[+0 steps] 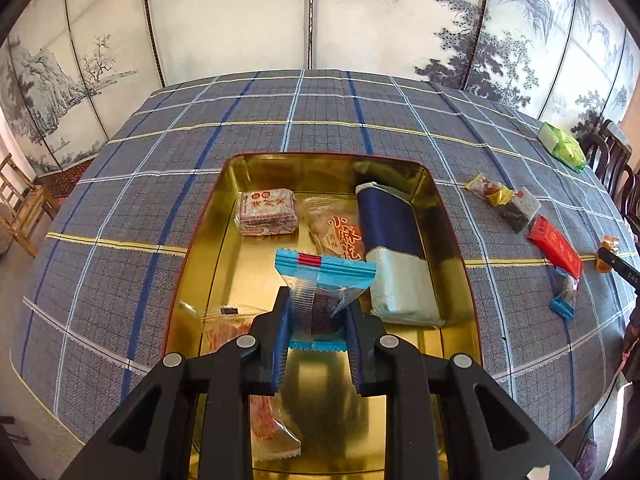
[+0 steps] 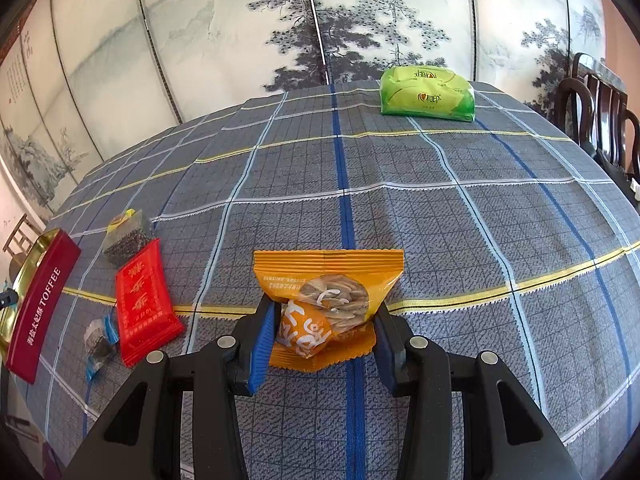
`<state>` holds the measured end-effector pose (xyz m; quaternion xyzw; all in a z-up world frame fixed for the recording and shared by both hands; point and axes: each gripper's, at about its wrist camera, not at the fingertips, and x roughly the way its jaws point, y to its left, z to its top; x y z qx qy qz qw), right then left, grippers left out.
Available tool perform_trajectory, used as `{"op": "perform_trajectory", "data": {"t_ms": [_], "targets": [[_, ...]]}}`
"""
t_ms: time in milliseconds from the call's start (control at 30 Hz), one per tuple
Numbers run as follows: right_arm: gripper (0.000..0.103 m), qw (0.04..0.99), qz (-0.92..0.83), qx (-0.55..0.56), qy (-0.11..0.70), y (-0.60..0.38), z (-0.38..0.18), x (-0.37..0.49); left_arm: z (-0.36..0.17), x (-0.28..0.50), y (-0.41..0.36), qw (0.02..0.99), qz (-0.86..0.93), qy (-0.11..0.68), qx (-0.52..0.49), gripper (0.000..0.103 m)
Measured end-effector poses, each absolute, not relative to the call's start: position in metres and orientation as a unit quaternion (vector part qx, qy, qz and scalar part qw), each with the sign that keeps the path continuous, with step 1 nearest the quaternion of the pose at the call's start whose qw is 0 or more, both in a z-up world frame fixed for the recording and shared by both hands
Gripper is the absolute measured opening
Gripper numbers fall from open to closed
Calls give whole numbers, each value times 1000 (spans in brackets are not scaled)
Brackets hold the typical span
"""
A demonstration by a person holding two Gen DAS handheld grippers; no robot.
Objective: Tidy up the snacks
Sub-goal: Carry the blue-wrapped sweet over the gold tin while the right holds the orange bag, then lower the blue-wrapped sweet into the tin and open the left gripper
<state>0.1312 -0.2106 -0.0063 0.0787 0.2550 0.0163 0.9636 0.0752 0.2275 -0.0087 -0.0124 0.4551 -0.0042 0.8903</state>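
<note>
Ink-painted folding screen (image 1: pixel 312 16) stands behind the plaid-clothed worktop (image 1: pixel 320 120); dark wooden chairs (image 2: pixel 596 108) at its right; daylight.

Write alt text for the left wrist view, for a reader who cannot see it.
The left gripper holds a blue-edged clear snack packet between its jaws, above an open gold tin on a plaid tablecloth. Several wrapped snacks already lie inside the tin; more lie on the cloth at right.

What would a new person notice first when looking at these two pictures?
In the left wrist view, the left gripper pinches a blue-edged snack packet above the gold toffee tin, which already holds several snacks. In the right wrist view, the right gripper clamps an orange biscuit packet over the blue plaid tablecloth. A red packet lies to its left, and a green pack sits at the far edge.
</note>
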Motion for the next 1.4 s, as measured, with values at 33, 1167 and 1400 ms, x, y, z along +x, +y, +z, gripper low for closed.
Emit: {"op": "perform_trajectory", "data": {"t_ms": [33,1167,1400], "targets": [[44,964,17,78,255,-211,-6,132,-9,80,229,890,-2,456,-13,22],[45,962,18,76,262,-208,-8,134,-30,116,248,872,34,487,-27,24],[45,962,17,76,262,-208,-9,134,-32,117,250,870,37,491,-32,26]]}}
